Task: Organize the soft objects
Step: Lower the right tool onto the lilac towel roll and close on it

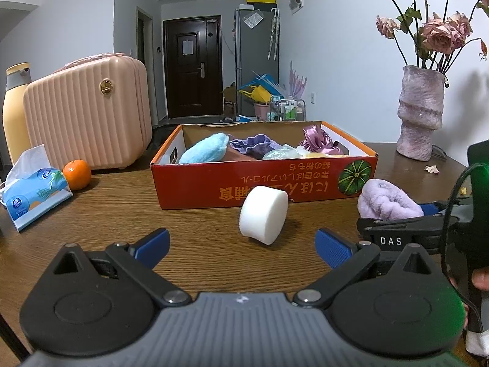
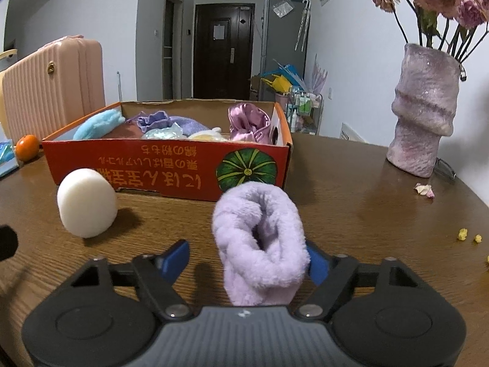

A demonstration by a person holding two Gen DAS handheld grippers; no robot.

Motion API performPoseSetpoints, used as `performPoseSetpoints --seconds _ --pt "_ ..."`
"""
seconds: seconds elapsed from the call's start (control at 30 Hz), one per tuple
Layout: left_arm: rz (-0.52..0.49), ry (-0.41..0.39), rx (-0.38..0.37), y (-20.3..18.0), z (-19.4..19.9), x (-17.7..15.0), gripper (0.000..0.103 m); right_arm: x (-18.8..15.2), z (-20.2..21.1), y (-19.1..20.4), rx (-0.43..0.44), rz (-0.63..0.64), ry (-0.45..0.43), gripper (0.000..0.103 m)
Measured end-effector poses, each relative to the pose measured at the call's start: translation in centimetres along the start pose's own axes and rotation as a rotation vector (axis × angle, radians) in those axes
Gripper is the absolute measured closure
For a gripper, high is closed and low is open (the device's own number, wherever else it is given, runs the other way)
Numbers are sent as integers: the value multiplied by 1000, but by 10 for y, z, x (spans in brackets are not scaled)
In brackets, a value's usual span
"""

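Note:
A lilac fluffy rolled cloth [image 2: 259, 244] lies on the wooden table in front of the red cardboard box [image 2: 152, 165]. My right gripper [image 2: 246, 250] is open around it. The right pad [image 2: 316, 264] touches the cloth, while the left pad [image 2: 177, 260] stands clear of it. A white foam cylinder [image 1: 264, 214] rests tilted on the table just ahead of my left gripper [image 1: 241, 238], which is wide open and holds nothing. The box [image 1: 214, 180] holds several soft things: a light blue plush [image 1: 204, 151], purple cloths and a shiny pink fabric [image 1: 314, 137]. The lilac cloth [image 1: 385, 202] also shows at the right of the left wrist view.
A pink suitcase [image 1: 88, 110], an orange [image 1: 76, 174] and a tissue pack [image 1: 33, 192] stand at the left. A lilac vase [image 2: 421, 113] with dried roses stands at the back right. Fallen petals [image 2: 424, 189] and yellow crumbs [image 2: 463, 234] lie on the table.

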State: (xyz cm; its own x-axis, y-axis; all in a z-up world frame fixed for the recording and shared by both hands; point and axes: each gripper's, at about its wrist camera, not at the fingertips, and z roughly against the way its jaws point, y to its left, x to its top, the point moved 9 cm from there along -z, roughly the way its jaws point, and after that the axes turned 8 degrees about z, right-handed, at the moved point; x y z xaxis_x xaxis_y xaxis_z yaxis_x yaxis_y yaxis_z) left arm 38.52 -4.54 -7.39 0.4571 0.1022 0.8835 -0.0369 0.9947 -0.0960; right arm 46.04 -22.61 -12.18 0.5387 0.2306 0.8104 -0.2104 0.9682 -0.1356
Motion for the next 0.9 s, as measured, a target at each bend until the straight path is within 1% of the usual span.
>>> performPoseSetpoints --seconds 0.07,0.17,0.27,0.37,0.47,0.77,0.9 --pt "2 -1 2 0 0 0 0 -1 -4 -1 5 -13 15 49" --pt "4 -1 3 1 -1 0 0 -3 -8 -4 14 -36 36 61" --pt "3 -1 5 1 -1 0 0 -3 -9 -6 15 -50 33 70" --pt "5 -1 4 1 -1 0 0 -2 -8 -6 14 -51 25 75" --pt "4 -1 6 1 -1 0 0 -1 -4 -7 8 -51 9 77" --pt "7 7 6 5 -3 -1 0 13 28 -3 8 -53 -140 78" --pt "6 26 -3 4 -6 -2 0 16 38 4 11 -38 -171 78"
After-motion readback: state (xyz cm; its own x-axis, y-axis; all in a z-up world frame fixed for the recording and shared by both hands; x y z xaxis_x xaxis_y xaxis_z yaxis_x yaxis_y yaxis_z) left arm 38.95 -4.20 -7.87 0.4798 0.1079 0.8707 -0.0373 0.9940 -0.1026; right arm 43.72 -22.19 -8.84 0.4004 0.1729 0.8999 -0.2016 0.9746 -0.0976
